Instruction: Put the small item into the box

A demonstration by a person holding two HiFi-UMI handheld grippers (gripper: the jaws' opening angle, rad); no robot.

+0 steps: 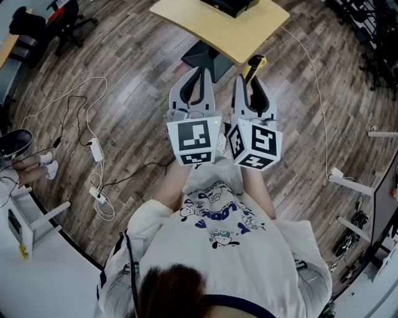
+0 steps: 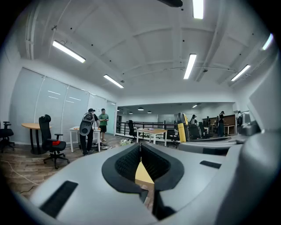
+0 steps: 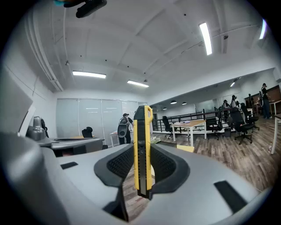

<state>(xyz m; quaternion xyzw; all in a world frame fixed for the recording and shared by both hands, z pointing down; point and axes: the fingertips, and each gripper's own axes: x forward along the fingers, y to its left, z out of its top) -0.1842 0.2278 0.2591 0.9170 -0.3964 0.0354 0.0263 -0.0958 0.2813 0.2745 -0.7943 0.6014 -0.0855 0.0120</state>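
My right gripper [image 1: 254,79] is shut on a yellow and black utility knife [image 1: 255,62], which stands up between the jaws and sticks out past their tips [image 3: 142,145]. Beside it, my left gripper [image 1: 200,73] is shut with nothing in it; its jaws meet at the tips [image 2: 140,147]. I hold both at chest height, pointing level over the floor toward a light wooden table [image 1: 233,34]. A black object [image 1: 231,5] rests on that table, cut off by the frame's top edge. I see no box that I can make out for certain.
White cables and power adapters [image 1: 94,149] trail over the wood floor at left. An office chair [image 1: 62,18] stands at far left, and a white desk corner [image 1: 25,248] at lower left. Two people [image 2: 90,129] stand by a distant desk. A thin cable [image 1: 317,93] runs at right.
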